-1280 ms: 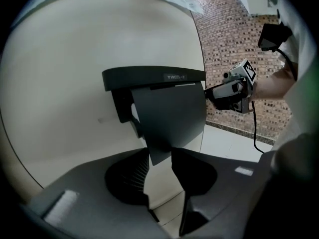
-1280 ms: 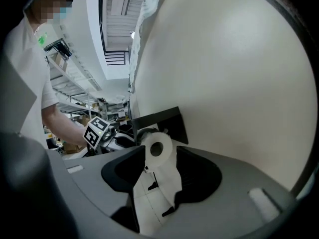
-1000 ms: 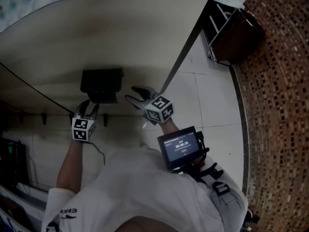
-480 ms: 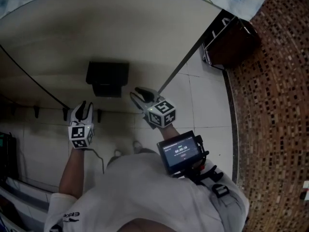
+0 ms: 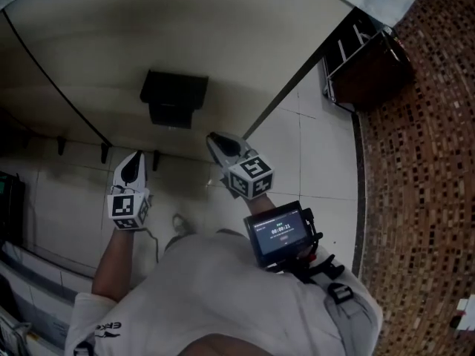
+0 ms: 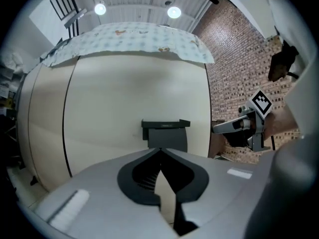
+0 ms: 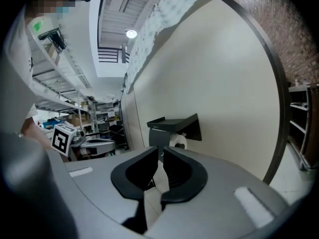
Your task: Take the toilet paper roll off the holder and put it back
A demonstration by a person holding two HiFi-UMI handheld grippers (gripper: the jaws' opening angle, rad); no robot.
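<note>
A black toilet paper holder (image 5: 173,97) hangs on a cream wall. Under its lid in the right gripper view (image 7: 172,128) shows the white roll (image 7: 178,141). In the left gripper view the holder (image 6: 164,132) hides the roll. My left gripper (image 5: 133,162) hangs below and left of the holder, well clear of it. It has just closed, and its tips (image 6: 159,151) meet with nothing between them. My right gripper (image 5: 217,141) is below and right of the holder, also apart from it. Its jaws (image 7: 160,151) have just been closing, and a thin, empty gap remains.
A dark shelf rack (image 5: 364,58) stands at the right on a white tiled floor, beside a brown mosaic surface (image 5: 423,162). Small hooks (image 5: 104,153) line the wall's base. A patterned cloth (image 6: 129,39) covers the top. A small screen (image 5: 280,232) sits on the person's chest.
Both grippers have drawn back from the holder, which now sits farther from them. Both pairs of jaws have closed from wide open, with nothing in them.
</note>
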